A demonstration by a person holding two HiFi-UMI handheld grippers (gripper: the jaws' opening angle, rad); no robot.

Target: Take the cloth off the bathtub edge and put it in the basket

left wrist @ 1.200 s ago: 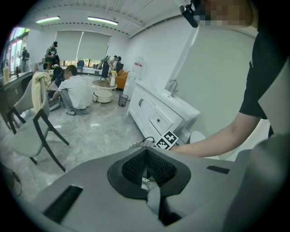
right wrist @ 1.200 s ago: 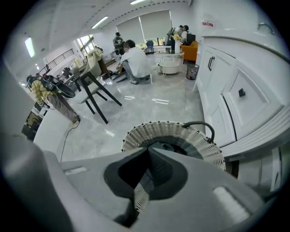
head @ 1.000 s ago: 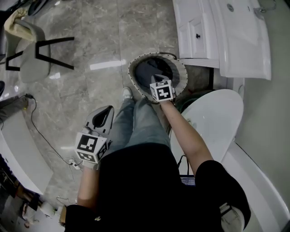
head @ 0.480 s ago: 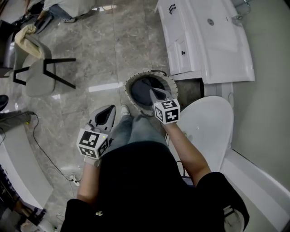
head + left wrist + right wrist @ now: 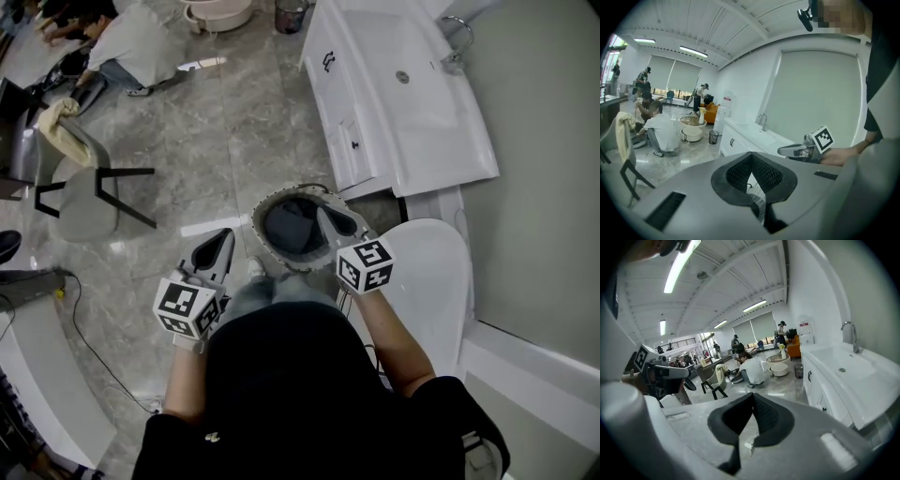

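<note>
Only the head view shows the dark cloth (image 5: 289, 228) inside the round pale-rimmed basket (image 5: 259, 234). Their own views show the left gripper (image 5: 751, 157) and right gripper (image 5: 753, 397) with fingers pressed together, empty.

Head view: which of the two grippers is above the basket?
The right gripper: its tip overlaps the rim and dark inside of the basket. The left gripper points at the grey floor beside the basket, not over it.

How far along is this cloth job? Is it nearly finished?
It looks essentially done: a dark cloth lies inside the basket on the floor. Nothing is in hand: the left gripper and the right gripper both have their fingers shut with nothing between them. As far as these views show, nothing seems left to do.
</note>
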